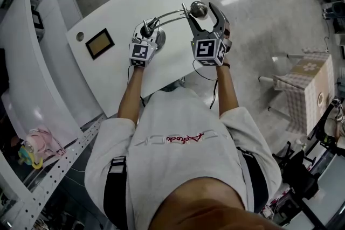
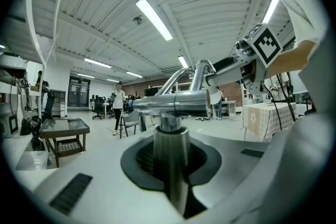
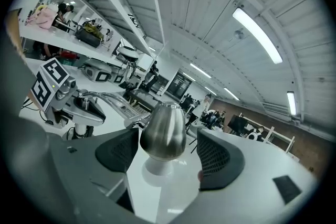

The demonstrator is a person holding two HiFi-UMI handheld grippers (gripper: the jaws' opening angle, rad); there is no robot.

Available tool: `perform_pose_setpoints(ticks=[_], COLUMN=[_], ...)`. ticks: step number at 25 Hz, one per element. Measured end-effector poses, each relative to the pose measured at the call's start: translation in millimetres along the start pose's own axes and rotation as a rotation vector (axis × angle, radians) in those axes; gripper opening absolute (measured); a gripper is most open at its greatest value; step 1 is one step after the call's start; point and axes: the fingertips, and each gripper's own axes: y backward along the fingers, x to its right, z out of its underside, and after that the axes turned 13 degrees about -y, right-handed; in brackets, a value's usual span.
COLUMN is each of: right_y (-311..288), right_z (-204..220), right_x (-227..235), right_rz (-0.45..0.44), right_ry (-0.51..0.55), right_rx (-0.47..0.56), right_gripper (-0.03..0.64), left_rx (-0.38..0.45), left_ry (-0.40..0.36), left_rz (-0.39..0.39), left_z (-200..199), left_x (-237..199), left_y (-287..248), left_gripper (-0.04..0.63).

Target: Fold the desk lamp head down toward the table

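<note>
The lamp (image 1: 168, 14) stands on the white tabletop (image 1: 124, 8) just in front of us, and we have a claw at each end of it. Its base (image 1: 160, 38) sits near the middle of the tabletop. From there a thin curved arm (image 1: 175, 11) sweeps over to the rounded metal head (image 3: 163, 131), which is raised above the tabletop. Our left claw (image 2: 170, 162) is clamped on the upright post (image 2: 170, 149) rising from the base, with dark pads pressed to either side of it. A short horizontal metal barrel (image 2: 173, 103) crosses the top of that post. Our right claw (image 3: 168, 153) is spread wide with the head sitting between its jaws. The head is close against the pad (image 3: 118, 150) on the left of the right gripper view, though we cannot tell whether they touch. A clear gap separates it from the other pad (image 3: 218, 157), so this claw grips nothing. In the head view the two claws are side by side, with the arm bridging them. A dark frame (image 1: 99, 43) lies flat on the tabletop, off to the left of the base and well apart from both claws.
</note>
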Motion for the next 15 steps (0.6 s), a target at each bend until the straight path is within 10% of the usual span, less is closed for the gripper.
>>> perform_pose_setpoints(ticks=[15], right_y=[-4.9], right_z=[-1.1], right_x=[-6.2], right_rz=[-0.042], right_ry=[0.027], right_rx=[-0.005], right_gripper=[0.308], left_rx=[0.005], left_ry=[0.000], left_rz=[0.002], left_z=[-4.3], left_x=[-0.3], left_y=[0.5], left_gripper=[0.060])
